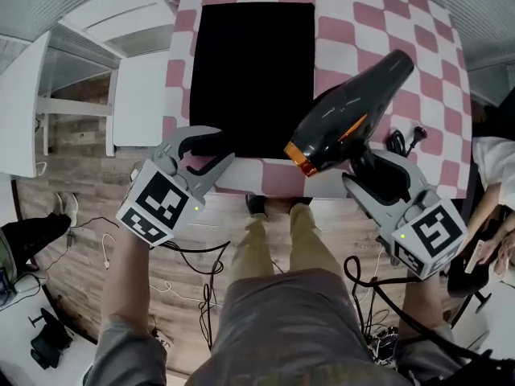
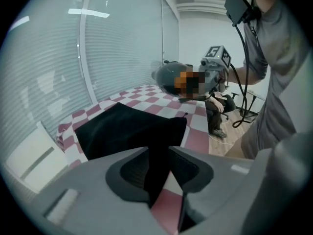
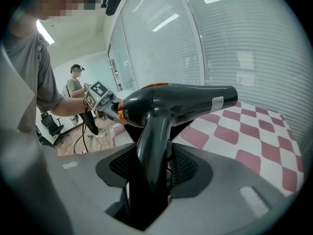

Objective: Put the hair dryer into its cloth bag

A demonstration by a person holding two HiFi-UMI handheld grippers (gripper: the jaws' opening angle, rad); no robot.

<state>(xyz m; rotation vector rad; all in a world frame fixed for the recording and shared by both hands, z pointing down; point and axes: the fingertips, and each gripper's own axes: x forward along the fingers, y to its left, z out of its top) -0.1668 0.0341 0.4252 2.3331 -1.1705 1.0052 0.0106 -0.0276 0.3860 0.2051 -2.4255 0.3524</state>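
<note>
A flat black cloth bag (image 1: pixel 253 71) lies on the pink-and-white checked table (image 1: pixel 378 22). My left gripper (image 1: pixel 208 153) is shut on the bag's near-left edge; in the left gripper view black cloth (image 2: pixel 122 126) runs up between the jaws of the left gripper (image 2: pixel 159 173). My right gripper (image 1: pixel 370 171) is shut on the handle of a black hair dryer (image 1: pixel 350 111) with an orange ring. The dryer is held in the air just right of the bag, over the table's near edge. In the right gripper view the dryer (image 3: pixel 176 102) stands upright out of the right gripper (image 3: pixel 154 165).
The dryer's cord and plug (image 1: pixel 406 139) lie on the table at the right. A white bench (image 1: pixel 137 95) stands left of the table. Cables trail on the wooden floor (image 1: pixel 96 215). A seated person (image 1: pixel 495 167) is at the right edge.
</note>
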